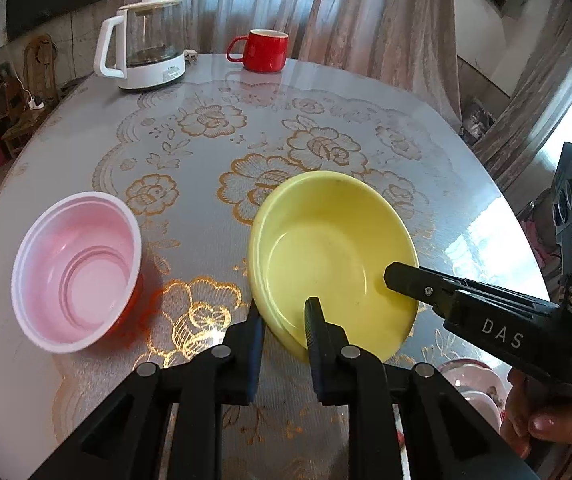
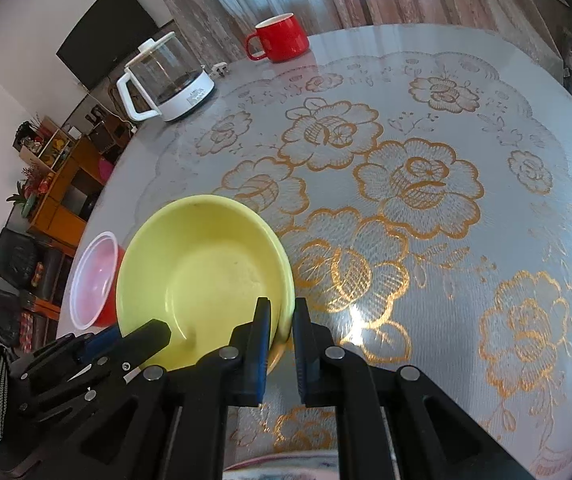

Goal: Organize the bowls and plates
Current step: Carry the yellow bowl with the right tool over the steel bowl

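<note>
A yellow bowl point(image 1: 334, 256) sits tilted above the table, held by both grippers; it also shows in the right wrist view point(image 2: 201, 272). My left gripper point(image 1: 283, 320) is shut on its near-left rim, one finger inside and one outside. My right gripper point(image 2: 281, 316) is shut on the bowl's right rim; in the left wrist view its finger point(image 1: 418, 284) reaches in from the right. A red bowl with a pink-white inside point(image 1: 77, 272) stands upright on the table to the left, also in the right wrist view point(image 2: 93, 280).
A glass kettle with a white base point(image 1: 145, 44) and a red mug point(image 1: 263, 50) stand at the far edge of the round table point(image 2: 446, 184). A pink patterned dish point(image 1: 474, 384) lies near the front edge at the right.
</note>
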